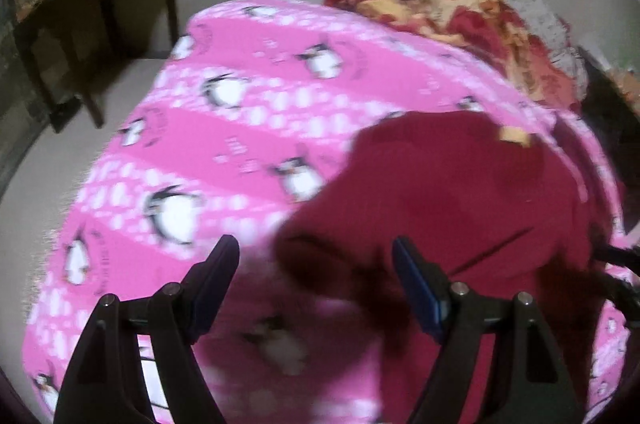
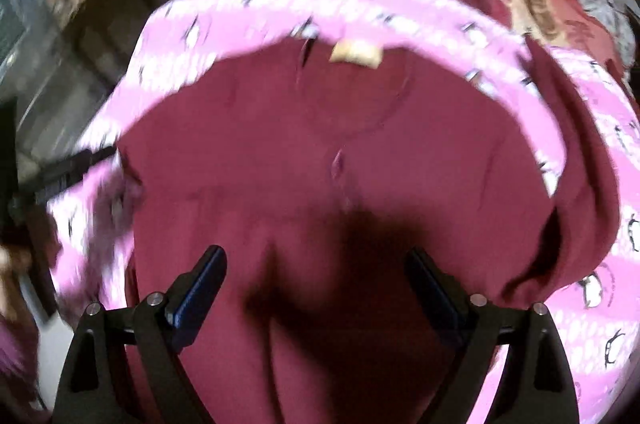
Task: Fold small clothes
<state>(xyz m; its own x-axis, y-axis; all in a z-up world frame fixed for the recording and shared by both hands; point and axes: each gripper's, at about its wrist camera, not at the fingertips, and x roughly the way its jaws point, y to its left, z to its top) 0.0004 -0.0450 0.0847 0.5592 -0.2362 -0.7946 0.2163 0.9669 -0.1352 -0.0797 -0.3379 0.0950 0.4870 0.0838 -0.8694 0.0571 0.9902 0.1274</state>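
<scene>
A small maroon garment (image 2: 320, 152) lies spread flat on a pink penguin-print blanket (image 1: 240, 128), its tan neck label (image 2: 354, 54) at the far edge. In the left wrist view the garment (image 1: 460, 192) fills the right side. My left gripper (image 1: 316, 248) hovers open over the garment's left edge, partly above the pink blanket, with nothing between its pads. My right gripper (image 2: 314, 254) stands open above the garment's middle, casting a dark shadow on it, and holds nothing. Both views are blurred.
A red and yellow floral cloth (image 1: 440, 0) is heaped on grey patterned fabric at the back of the blanket. A dark wooden table (image 1: 100, 8) with orange items stands by the wall on the left. The pale floor (image 1: 60, 164) shows beside the blanket's left edge.
</scene>
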